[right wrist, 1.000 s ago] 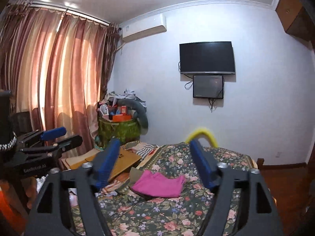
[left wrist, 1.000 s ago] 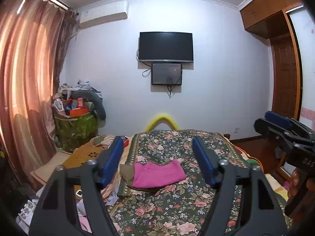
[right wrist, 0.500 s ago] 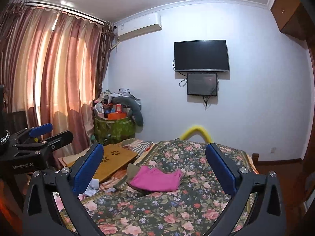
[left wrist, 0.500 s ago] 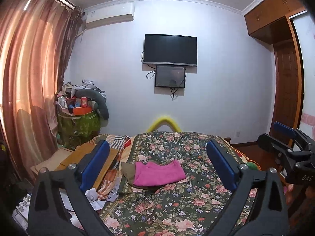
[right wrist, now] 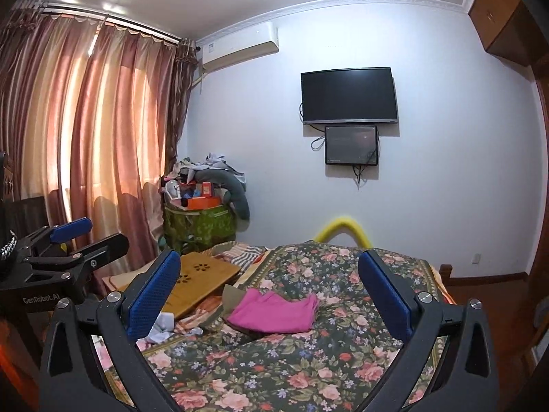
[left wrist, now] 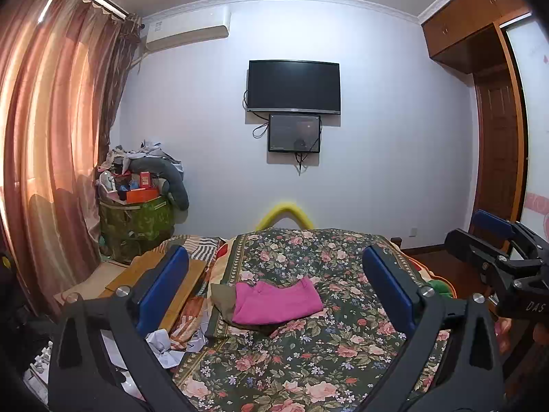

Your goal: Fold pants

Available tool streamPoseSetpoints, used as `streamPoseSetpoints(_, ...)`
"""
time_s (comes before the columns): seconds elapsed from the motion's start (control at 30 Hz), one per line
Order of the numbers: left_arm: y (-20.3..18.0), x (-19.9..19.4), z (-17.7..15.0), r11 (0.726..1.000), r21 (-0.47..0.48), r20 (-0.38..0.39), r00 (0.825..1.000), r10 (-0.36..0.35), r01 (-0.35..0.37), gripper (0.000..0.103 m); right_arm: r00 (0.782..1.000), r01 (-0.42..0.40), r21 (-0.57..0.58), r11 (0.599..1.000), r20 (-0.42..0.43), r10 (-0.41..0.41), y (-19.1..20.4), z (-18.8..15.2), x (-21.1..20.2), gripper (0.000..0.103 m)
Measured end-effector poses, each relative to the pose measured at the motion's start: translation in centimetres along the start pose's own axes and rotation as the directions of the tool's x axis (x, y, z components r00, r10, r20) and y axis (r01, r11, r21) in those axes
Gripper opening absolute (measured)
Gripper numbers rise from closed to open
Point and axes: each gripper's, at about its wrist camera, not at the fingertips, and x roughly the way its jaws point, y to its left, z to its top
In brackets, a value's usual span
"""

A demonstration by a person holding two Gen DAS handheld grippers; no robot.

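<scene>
Folded pink pants (left wrist: 278,298) lay on the bed (left wrist: 308,353), ahead of both grippers.

I held the left gripper (left wrist: 274,288) and right gripper (right wrist: 271,290) spread apart, empty; the pants' long axis ran crosswise to my fingers.

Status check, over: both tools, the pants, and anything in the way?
Left tool open, empty. Right tool open, empty. Pink pants folded on bedspread, untouched. Path clear.

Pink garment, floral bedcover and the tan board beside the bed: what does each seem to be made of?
Pink garment: soft matte fabric, probably knit; it lies folded with limp, creased edges. Floral bedcover: printed woven cloth, matte, rumpled into low ridges. Tan board: looks like wood or bamboo, smooth, rigid and flat, with flower-shaped cut-outs.
</scene>
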Motion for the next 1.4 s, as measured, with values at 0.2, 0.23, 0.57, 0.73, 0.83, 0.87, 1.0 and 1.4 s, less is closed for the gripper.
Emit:
streamPoseSetpoints(0.2, 0.00, 0.02, -0.16, 1.000, -0.008, -0.007, 1.000, -0.012, 0.012, 0.102, 1.000, 0.005, 0.008, 1.000, -0.015, -0.005, -0.04, -0.09, 0.05, 0.103)
streamPoseSetpoints(0.23, 0.04, -0.01, -0.17, 1.000, -0.009, -0.007, 1.000, -0.013, 0.013, 0.102, 1.000, 0.005, 0.008, 1.000, -0.016, -0.005, -0.04, -0.15, 0.04, 0.103)
streamPoseSetpoints(0.57, -0.02, 0.15, -0.42, 1.000, -0.002, -0.011, 1.000, -0.014, 0.014, 0.102, 1.000, 0.004, 0.007, 1.000, -0.019, -0.004, 0.16, -0.02, -0.14, 0.103)
streamPoseSetpoints(0.73, -0.03, 0.14, -0.56, 1.000, -0.005, -0.012, 1.000, -0.018, 0.018, 0.102, 1.000, 0.005, 0.009, 1.000, -0.022, -0.005, 0.12, -0.07, -0.14, 0.103)
streamPoseSetpoints(0.83, -0.05, 0.17, -0.58, 1.000, -0.004, -0.015, 1.000, -0.022, 0.022, 0.103, 1.000, 0.007, 0.017, 1.000, -0.022, -0.006, 0.07, -0.02, -0.29, 0.103)
streamPoseSetpoints(0.87, -0.10, 0.20, -0.61, 1.000, -0.002, -0.017, 1.000, -0.023, 0.023, 0.103, 1.000, 0.006, 0.020, 1.000, -0.024, -0.005, 0.03, -0.01, -0.32, 0.103)
streamPoseSetpoints(1.0, -0.27, 0.25, -0.64, 1.000, -0.001, -0.021, 0.999, -0.024, 0.024, 0.103, 1.000, 0.009, 0.025, 1.000, -0.024, -0.008, -0.13, 0.09, -0.31, 0.103)
streamPoseSetpoints(1.4, -0.75, 0.41, -0.79, 0.999, -0.003, -0.033, 0.999, -0.034, 0.034, 0.103, 1.000, 0.010, 0.050, 0.999, -0.015, -0.009, -0.59, 0.05, -0.56, 0.103)
